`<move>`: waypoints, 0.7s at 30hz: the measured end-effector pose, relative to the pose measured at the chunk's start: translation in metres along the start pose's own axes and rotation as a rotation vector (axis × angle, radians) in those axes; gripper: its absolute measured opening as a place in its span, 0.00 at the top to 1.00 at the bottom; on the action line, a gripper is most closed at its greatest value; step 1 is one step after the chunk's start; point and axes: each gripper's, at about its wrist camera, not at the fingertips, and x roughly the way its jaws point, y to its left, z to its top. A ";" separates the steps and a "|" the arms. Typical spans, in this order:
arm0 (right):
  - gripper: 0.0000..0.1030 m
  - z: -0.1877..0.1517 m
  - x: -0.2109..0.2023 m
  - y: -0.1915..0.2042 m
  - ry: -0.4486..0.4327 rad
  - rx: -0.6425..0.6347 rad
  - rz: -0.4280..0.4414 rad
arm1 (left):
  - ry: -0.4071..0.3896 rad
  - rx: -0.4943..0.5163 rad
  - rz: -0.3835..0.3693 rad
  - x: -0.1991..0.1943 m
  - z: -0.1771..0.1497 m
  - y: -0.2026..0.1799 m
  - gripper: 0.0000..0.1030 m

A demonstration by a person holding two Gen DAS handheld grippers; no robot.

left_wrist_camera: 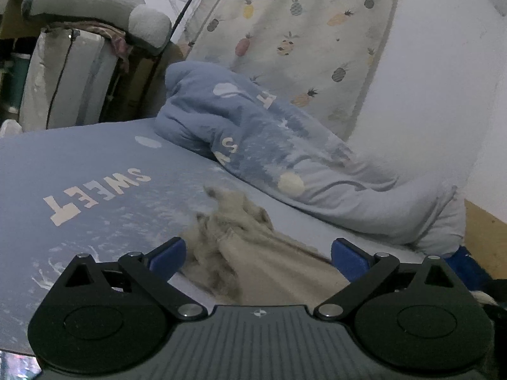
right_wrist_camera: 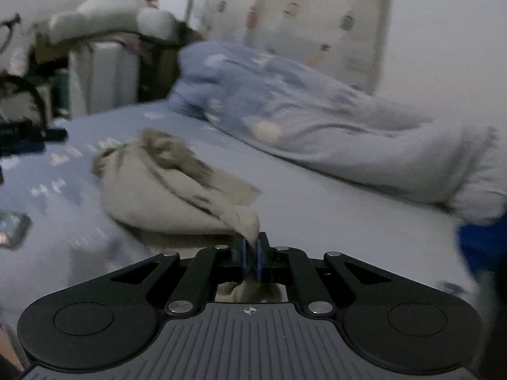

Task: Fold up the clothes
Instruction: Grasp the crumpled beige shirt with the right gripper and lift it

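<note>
Right tool [right_wrist_camera: 251,247] pinches a corner of the crumpled beige fleecy garment [right_wrist_camera: 164,186]; left tool [left_wrist_camera: 258,255] gapes wide.

Home bedroom, lived-in. Bed with a blue printed sheet [left_wrist_camera: 79,164] reading "SWEET", a matching bunched duvet [left_wrist_camera: 253,133] against the white wall [left_wrist_camera: 443,63], a pineapple-print curtain [left_wrist_camera: 301,31] hanging behind. At the far side of the bed, a grey plush pillow [left_wrist_camera: 95,3] perched on stacked household stuff, a black metal rack frame [left_wrist_camera: 187,3] beside it; same bed, duvet [right_wrist_camera: 285,101] and curtain [right_wrist_camera: 317,15] in the right wrist view, blurred.
</note>
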 end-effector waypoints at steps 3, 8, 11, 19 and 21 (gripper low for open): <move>0.93 -0.018 -0.027 -0.033 0.064 0.027 -0.087 | -0.004 0.001 -0.003 0.000 -0.004 -0.010 0.01; 0.93 -0.063 -0.077 -0.086 0.168 0.092 -0.291 | 0.019 -0.007 -0.010 0.003 -0.011 -0.012 0.01; 0.90 -0.098 -0.086 -0.112 0.259 0.172 -0.364 | 0.044 -0.002 -0.023 0.009 -0.017 -0.017 0.01; 0.35 -0.111 -0.081 -0.061 0.180 0.143 -0.387 | 0.111 0.036 -0.062 0.028 -0.034 -0.034 0.01; 0.34 -0.100 -0.085 -0.039 0.125 0.117 -0.328 | 0.114 0.032 -0.069 0.029 -0.036 -0.042 0.01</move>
